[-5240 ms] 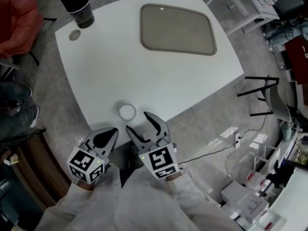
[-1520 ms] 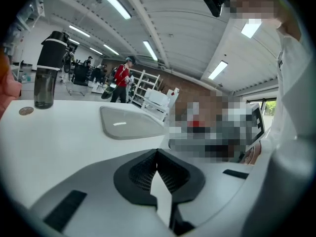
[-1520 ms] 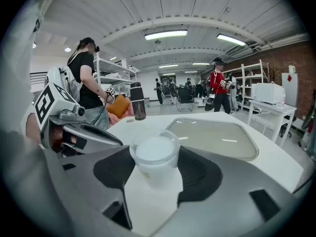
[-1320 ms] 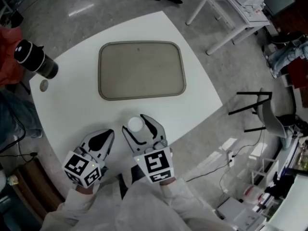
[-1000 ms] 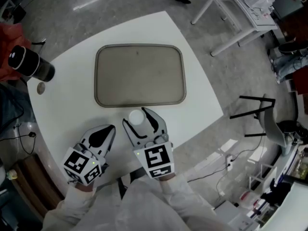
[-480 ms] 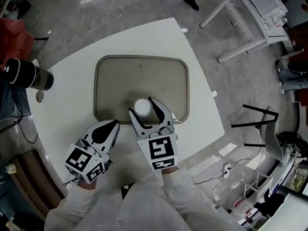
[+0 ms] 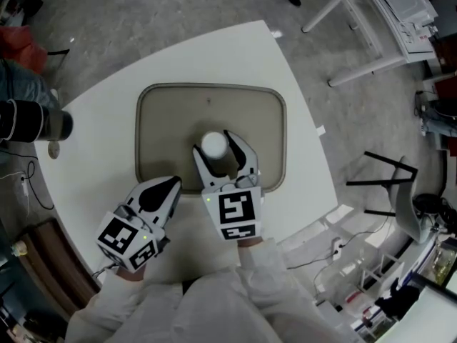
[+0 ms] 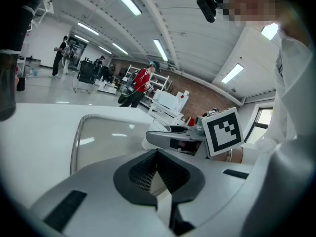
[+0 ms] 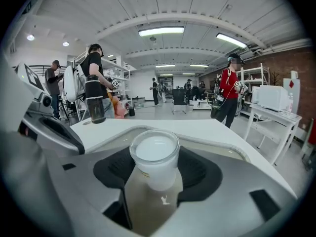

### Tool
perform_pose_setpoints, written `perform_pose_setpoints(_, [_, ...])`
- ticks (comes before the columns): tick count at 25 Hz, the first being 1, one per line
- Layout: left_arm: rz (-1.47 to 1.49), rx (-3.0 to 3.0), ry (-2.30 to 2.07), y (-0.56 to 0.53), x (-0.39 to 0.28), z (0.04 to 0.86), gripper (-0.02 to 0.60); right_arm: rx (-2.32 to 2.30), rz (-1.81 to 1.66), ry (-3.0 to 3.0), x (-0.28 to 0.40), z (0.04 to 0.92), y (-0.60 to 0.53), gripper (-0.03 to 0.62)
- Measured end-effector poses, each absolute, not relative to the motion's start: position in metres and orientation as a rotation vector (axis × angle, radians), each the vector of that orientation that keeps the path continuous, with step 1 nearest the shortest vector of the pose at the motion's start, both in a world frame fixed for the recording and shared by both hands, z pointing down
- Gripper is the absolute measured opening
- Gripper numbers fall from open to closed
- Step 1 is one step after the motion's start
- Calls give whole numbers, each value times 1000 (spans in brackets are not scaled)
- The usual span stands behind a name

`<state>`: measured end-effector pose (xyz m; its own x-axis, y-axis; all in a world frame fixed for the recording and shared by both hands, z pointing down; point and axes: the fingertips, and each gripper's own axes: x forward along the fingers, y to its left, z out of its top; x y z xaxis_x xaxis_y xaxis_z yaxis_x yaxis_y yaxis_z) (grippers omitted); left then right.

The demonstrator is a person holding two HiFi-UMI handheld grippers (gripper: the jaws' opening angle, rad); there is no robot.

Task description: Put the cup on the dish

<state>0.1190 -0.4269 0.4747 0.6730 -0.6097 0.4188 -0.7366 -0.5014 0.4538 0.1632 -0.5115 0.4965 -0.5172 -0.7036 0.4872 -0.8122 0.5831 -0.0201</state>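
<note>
The dish is a grey-beige rounded tray [image 7: 178,113] in the middle of the white table [image 7: 107,98]. A small clear cup [image 7: 214,144] with white contents stands upright over the tray's near half. My right gripper [image 7: 222,151] is shut on it, one jaw on each side. The right gripper view shows the cup [image 9: 154,158] held between the dark pads [image 9: 200,169], with the tray rim [image 9: 232,149] behind. Whether the cup's base touches the tray is unclear. My left gripper [image 7: 170,185] is shut and holds nothing, at the tray's near left corner.
A black tumbler [image 7: 32,120] and a small round disc [image 7: 51,150] sit at the table's left edge. The table's right edge [image 7: 314,148] drops to the floor, and a black chair [image 7: 396,191] stands beyond. Several people [image 9: 91,78] stand in the background hall.
The cup stood free near the table's front edge. My right gripper has closed on it and carried it forward over the tray. The left gripper has stayed shut beside it.
</note>
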Motion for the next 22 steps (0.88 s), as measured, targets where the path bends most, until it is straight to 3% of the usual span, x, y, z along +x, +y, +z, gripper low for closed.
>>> perform_pose_setpoints(22, [254,2293,-1048,-419,123,469,-5,1226,439,-2439,167,503,-519,275])
